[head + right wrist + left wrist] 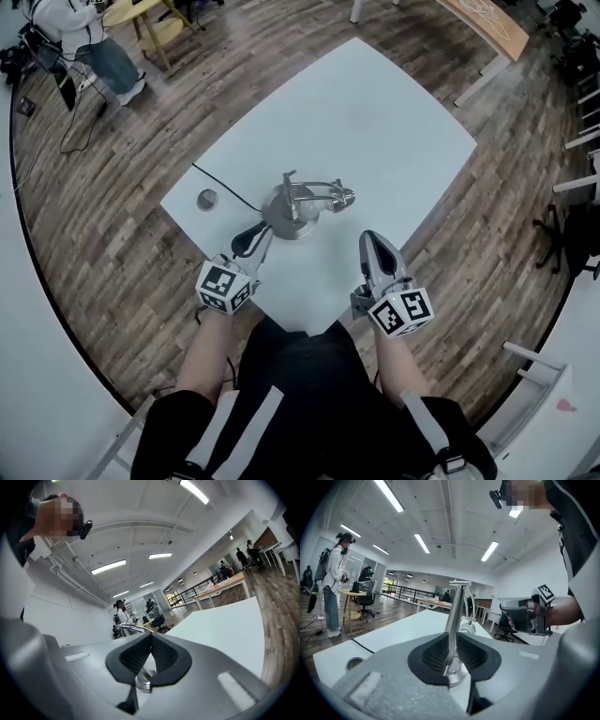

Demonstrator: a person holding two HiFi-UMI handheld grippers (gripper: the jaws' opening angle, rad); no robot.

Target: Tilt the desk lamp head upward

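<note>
With the left gripper (247, 242) slightly spread and the right gripper (371, 240) pressed together, the slick chrome desk lamp (292, 214) looks stiff-jointed, probably best pinched at its small round head (343, 197).

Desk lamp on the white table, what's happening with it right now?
A person holds a gripper in each hand at the near corner of the white table. The silver desk lamp stands on it, untouched. The left gripper, jaws slightly apart, points at the lamp's post but is short of it. The right gripper is shut and empty.
</note>
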